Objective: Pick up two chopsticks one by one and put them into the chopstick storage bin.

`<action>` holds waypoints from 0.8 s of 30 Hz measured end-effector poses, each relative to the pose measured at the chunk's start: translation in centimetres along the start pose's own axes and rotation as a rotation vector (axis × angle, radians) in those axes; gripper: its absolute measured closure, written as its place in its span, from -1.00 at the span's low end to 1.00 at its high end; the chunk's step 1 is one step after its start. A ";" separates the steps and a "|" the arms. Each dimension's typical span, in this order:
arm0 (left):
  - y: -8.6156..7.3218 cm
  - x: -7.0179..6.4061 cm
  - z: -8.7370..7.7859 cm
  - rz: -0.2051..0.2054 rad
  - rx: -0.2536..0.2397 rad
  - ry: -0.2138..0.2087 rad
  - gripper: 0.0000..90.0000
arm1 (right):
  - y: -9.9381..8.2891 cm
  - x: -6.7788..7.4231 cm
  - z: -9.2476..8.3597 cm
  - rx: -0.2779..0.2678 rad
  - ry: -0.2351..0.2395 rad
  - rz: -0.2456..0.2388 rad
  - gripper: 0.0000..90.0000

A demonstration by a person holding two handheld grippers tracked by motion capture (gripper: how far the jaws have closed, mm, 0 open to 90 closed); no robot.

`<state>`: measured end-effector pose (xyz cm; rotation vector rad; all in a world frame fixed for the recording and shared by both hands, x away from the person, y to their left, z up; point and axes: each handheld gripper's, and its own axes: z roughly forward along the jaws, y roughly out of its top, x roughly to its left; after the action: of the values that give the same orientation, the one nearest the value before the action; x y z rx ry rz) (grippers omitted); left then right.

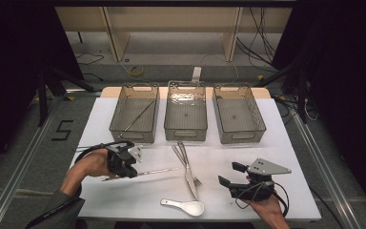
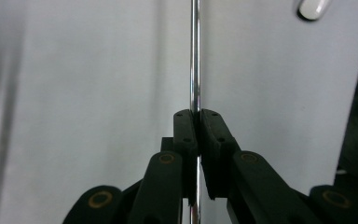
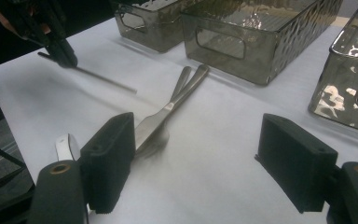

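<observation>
Chopstick (image 1: 155, 171), a thin metal rod, is pinched between the closed jaws of the left gripper (image 1: 122, 168) at the near left of the white table (image 1: 276, 143). In the high view its long axis runs almost level across the table, left to right, with the free end pointing right toward the knife (image 1: 189, 175) and fork (image 1: 187, 164) and tilted very slightly toward the far side; a short stub sticks out of the jaws on the left. It appears to hang just above the table surface rather than lie on it, though I cannot tell this for sure. In the left gripper view the chopstick (image 2: 195, 56) runs straight up the middle, clamped between the two black pads (image 2: 185, 133) of the left gripper (image 2: 196, 114), with the handle tip of the white spoon (image 2: 313, 8) beyond it. From the right gripper view the chopstick (image 3: 103, 78) slants out from the left gripper (image 3: 67, 59) toward the crossed knife (image 3: 168, 109) and fork (image 3: 181, 84). The right gripper (image 1: 232, 174) rests at the near right with its jaws spread wide apart, and nothing lies between them; its own view looks along the right gripper (image 3: 198, 168) over bare table. The white spoon (image 1: 185, 206) lies at the near edge, handle to the left. Three clear bins stand in a row on the far side, and the left bin (image 1: 134, 114) holds another chopstick (image 1: 139, 116) lying diagonally.
</observation>
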<state>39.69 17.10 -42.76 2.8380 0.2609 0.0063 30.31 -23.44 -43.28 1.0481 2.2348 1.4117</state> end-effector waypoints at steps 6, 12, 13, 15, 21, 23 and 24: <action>-0.2 0.7 -1.1 -0.091 -0.091 0.062 0.88 | 0.0 -0.1 0.0 0.001 -0.001 0.002 -0.37; 0.3 1.3 -2.3 -0.225 -0.210 0.154 0.88 | 0.0 -0.1 0.0 0.002 0.001 0.006 -0.37; 0.3 1.5 -2.5 -0.235 -0.225 0.164 0.88 | 0.0 -0.1 0.0 0.002 0.001 0.006 -0.37; 0.2 1.6 -2.7 -0.263 -0.263 0.170 0.88 | 0.0 -0.1 0.0 0.000 0.001 0.008 -0.37; -0.1 2.5 -4.0 -0.373 -0.350 0.257 0.88 | 0.0 -0.2 -0.1 -0.010 -0.005 0.011 -0.37; -0.1 2.8 -4.6 -0.396 -0.378 0.288 0.88 | 0.0 -0.2 -0.1 -0.012 -0.005 0.011 -0.37; 0.0 3.1 -4.9 -0.410 -0.394 0.299 0.88 | 0.0 -0.2 -0.1 -0.012 -0.005 0.011 -0.37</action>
<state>42.55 19.06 -38.17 2.3398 0.8039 0.3560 30.35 -23.65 -43.27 1.0609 2.2174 1.4233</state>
